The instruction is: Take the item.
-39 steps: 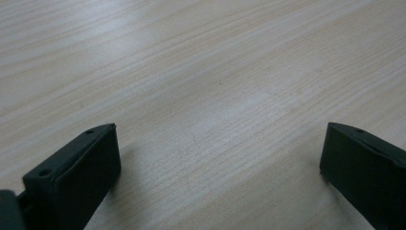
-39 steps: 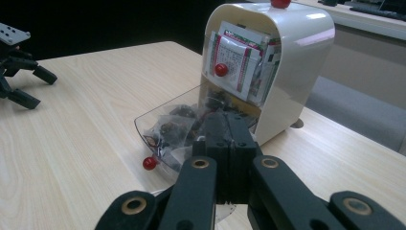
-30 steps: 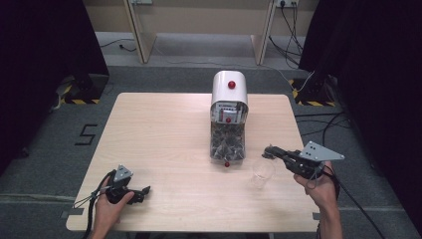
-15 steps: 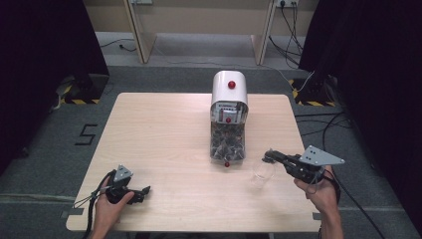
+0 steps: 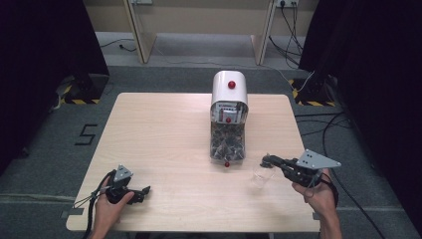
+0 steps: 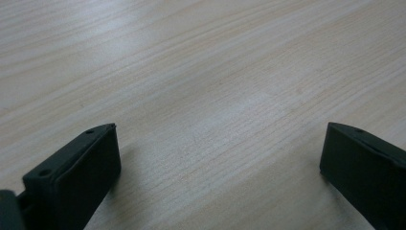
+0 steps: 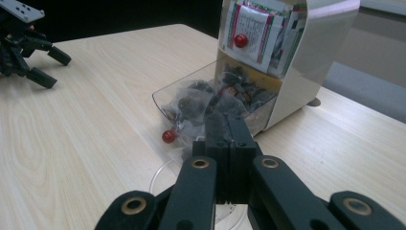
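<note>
A white dispenser (image 5: 229, 89) with a red knob stands mid-table. Its clear drawer (image 5: 227, 144) is pulled out and full of dark packets, also clear drawer (image 7: 201, 108). My right gripper (image 5: 265, 159) sits just right of the drawer's front. In the right gripper view my right gripper (image 7: 229, 120) has its jaws pressed together, apparently on the wall of a clear plastic cup (image 5: 259, 177), whose rim curves under the jaws as clear cup (image 7: 160, 175). My left gripper (image 5: 142, 190) rests near the front left edge. There my left gripper (image 6: 218, 143) is open over bare wood.
The wooden table (image 5: 164, 134) has bare room left of the dispenser. Small red knobs mark the drawer front (image 5: 227, 164) and the dispenser's label area (image 7: 241, 40). Dark curtains, cables and floor surround the table.
My right gripper with the cup has drifted slightly toward the near edge. The left gripper has stayed still.
</note>
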The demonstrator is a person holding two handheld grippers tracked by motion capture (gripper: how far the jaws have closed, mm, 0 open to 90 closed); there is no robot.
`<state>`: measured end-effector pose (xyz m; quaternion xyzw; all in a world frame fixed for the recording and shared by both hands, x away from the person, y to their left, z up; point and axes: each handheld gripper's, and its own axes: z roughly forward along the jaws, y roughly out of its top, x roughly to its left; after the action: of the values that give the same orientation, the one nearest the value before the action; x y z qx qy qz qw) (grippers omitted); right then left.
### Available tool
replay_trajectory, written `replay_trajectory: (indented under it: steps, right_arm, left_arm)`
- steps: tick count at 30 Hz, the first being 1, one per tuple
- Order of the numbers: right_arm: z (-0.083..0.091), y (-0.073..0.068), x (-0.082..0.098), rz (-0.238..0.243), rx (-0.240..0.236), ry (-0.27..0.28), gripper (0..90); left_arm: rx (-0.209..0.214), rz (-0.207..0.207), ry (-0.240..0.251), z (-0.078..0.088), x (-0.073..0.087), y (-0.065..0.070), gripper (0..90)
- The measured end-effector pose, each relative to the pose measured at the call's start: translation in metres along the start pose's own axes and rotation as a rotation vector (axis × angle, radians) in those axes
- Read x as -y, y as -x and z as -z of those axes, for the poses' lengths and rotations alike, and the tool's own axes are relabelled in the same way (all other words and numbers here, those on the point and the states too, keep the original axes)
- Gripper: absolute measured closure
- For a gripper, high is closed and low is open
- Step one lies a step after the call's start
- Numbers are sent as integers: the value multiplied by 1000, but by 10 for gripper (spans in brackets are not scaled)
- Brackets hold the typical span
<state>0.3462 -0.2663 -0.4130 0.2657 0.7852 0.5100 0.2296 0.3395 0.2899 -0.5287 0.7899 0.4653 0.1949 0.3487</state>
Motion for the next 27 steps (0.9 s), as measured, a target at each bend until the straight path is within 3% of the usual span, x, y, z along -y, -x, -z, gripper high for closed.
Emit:
replay_trajectory:
  steps: [27]
  right_arm:
    - [-21, -8, 17, 16, -22, -119, 880]
  left_arm:
    - [-1, -2, 0, 0, 0, 0, 0]
